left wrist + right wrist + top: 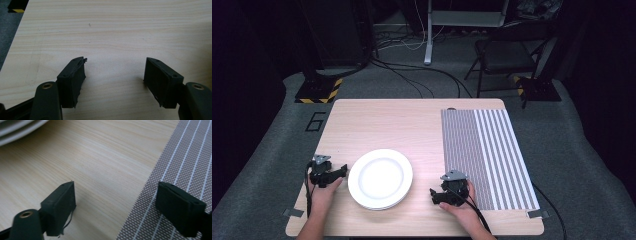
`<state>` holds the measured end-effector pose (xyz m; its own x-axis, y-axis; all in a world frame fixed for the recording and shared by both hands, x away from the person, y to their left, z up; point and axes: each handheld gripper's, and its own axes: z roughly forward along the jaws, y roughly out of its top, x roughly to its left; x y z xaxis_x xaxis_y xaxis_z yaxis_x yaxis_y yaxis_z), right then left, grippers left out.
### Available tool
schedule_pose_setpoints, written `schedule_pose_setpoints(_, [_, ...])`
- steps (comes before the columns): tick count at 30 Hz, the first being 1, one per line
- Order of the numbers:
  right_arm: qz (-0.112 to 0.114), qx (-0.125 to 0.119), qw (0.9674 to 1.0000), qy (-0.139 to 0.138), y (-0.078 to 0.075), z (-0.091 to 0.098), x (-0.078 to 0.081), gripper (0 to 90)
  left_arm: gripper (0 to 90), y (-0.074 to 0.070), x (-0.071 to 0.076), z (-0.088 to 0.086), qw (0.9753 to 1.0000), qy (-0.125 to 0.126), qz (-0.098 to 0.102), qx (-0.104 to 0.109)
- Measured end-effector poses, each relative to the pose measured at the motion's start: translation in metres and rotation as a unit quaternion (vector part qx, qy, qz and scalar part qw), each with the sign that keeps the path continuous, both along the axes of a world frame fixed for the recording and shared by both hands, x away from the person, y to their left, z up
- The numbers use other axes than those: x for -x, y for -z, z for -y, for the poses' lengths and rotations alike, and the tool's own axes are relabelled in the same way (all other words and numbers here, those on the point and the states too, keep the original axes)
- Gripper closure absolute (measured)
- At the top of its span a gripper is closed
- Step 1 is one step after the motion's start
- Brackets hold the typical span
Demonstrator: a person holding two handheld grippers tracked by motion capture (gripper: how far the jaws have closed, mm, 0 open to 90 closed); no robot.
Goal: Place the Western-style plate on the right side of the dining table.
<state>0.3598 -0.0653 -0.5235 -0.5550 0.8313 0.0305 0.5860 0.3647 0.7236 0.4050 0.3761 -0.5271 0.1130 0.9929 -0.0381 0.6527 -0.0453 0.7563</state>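
A stack of white plates (pixel 380 178) lies on the wooden table (pixel 382 120), near its front left. A grey placemat (pixel 487 157) with white stripes covers the table's right side. My left gripper (pixel 343 171) rests just left of the plates, its jaws pointing toward them. In the left gripper view the left gripper (pixel 115 62) is open over bare wood. My right gripper (pixel 432 195) sits between the plates and the placemat. In the right gripper view the right gripper (pixel 116 186) is open, one jaw over wood and the other over the placemat's edge (pixel 185 157). The plates' rim (pixel 17 130) shows at top left.
A black folding chair (pixel 507 50) and a white desk leg (pixel 428 35) stand on the grey floor beyond the table. A black-and-yellow striped base (pixel 317 91) sits at the far left. Cables (pixel 412 75) run across the floor. Bare wood lies behind the plates.
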Motion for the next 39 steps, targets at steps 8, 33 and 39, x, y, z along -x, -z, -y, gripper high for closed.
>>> schedule_pose_setpoints(8, [-0.003,-0.017,0.9998,-0.004,-0.015,-0.002,-0.002,18.1,40.1,-0.015,0.003,0.007,0.9988,-0.010,-0.036,0.030])
schedule_pose_setpoints(33, [0.019,-0.043,0.9974,-0.055,-0.056,-0.037,-0.022,15.5,52.0,-0.061,0.035,0.028,0.9968,-0.008,-0.024,0.076])
schedule_pose_setpoints(39, [0.031,-0.052,0.9961,-0.064,-0.064,-0.050,-0.028,19.3,55.8,-0.062,0.044,0.023,0.9960,-0.004,-0.018,0.088])
